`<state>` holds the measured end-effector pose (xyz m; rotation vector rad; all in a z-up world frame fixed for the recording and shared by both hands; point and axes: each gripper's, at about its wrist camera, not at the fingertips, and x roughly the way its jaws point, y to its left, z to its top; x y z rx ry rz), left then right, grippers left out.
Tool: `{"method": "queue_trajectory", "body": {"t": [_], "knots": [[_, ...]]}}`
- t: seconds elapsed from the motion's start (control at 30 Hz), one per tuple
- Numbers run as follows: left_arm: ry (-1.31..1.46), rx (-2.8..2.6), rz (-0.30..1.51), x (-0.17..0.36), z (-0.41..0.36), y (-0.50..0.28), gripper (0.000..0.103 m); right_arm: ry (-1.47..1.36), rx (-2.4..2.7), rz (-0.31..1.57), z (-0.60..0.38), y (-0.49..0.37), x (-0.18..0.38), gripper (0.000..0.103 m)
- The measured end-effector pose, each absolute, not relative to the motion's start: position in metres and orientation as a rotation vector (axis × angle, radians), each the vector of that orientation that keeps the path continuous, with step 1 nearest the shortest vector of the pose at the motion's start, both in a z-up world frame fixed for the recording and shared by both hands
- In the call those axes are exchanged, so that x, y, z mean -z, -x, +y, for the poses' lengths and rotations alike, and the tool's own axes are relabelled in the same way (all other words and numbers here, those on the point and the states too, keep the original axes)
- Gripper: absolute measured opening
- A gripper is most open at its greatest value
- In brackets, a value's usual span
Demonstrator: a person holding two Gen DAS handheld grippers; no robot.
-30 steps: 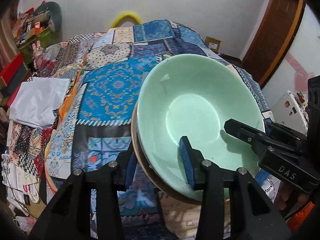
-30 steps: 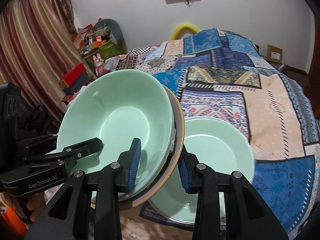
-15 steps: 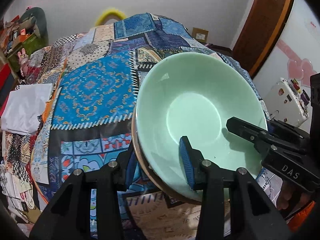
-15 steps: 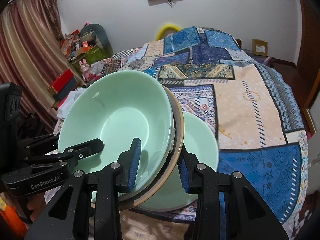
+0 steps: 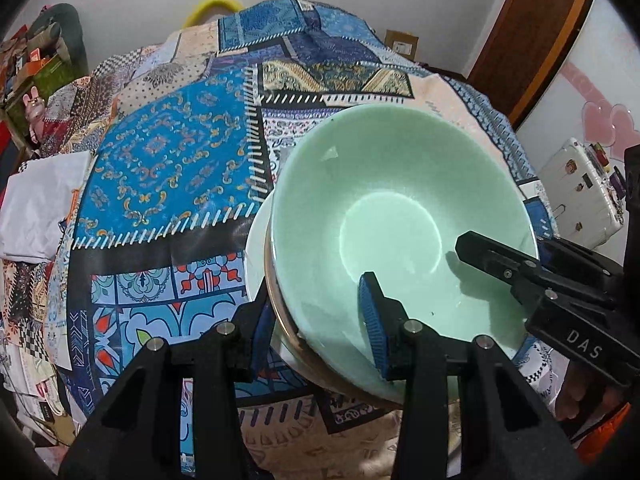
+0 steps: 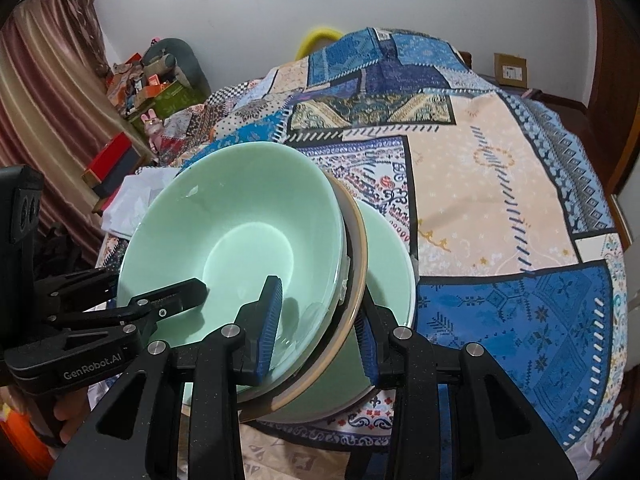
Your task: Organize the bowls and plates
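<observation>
A mint green bowl (image 5: 400,208) (image 6: 248,232) sits nested in a tan-rimmed dish (image 5: 280,320) (image 6: 360,248), and the pair is held tilted above the table. My left gripper (image 5: 318,328) is shut on the stack's near rim, one pad inside the bowl and one under the dish. Gripping the opposite rim the same way is my right gripper (image 6: 316,332), also shut. Each gripper shows in the other's view: the right gripper (image 5: 540,280), the left gripper (image 6: 120,312). A second mint green bowl (image 6: 392,264) (image 5: 256,248) stands on the table right under the stack, mostly hidden.
A patchwork cloth (image 6: 500,184) covers the round table. A folded white cloth (image 5: 40,200) lies at its left edge. Boxes and toys (image 6: 152,92) crowd the far left by a curtain. A white case (image 5: 576,192) stands off the right side.
Both grippers have carried the stack down and over the second green bowl, which now lies almost wholly beneath it. The grips have not changed.
</observation>
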<state>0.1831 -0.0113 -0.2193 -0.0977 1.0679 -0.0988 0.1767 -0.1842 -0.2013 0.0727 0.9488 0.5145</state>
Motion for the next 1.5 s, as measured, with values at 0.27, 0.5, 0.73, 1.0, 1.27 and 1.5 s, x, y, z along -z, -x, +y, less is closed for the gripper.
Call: {"method": "queue_trajectory", "body": {"t": [0.27, 0.5, 0.73, 1.0, 1.27, 1.5], "knots": [[0.052, 0.091, 1.038, 0.222, -0.010, -0.189, 0.041, -0.076, -0.524, 0.980, -0.183, -0.183, 0.216, 0.032], [0.057, 0.090, 1.013, 0.222, -0.008, -0.186, 0.041, -0.058, -0.527, 0.939, -0.189, -0.178, 0.211, 0.034], [0.026, 0.037, 0.946, 0.197, -0.005, -0.166, 0.042, -0.003, -0.491, 0.879, -0.197, -0.159, 0.189, 0.034], [0.059, 0.025, 0.762, 0.124, 0.001, -0.121, 0.050, -0.007, -0.516, 0.699, -0.202, -0.122, 0.125, 0.037], [0.046, 0.000, 0.454, 0.043, -0.008, -0.061, 0.074, 0.003, -0.536, 0.414, -0.205, -0.068, 0.051, 0.062], [0.037, -0.039, 0.276, 0.009, -0.008, -0.016, 0.101, 0.000, -0.528, 0.251, -0.206, -0.035, 0.021, 0.090]]}}
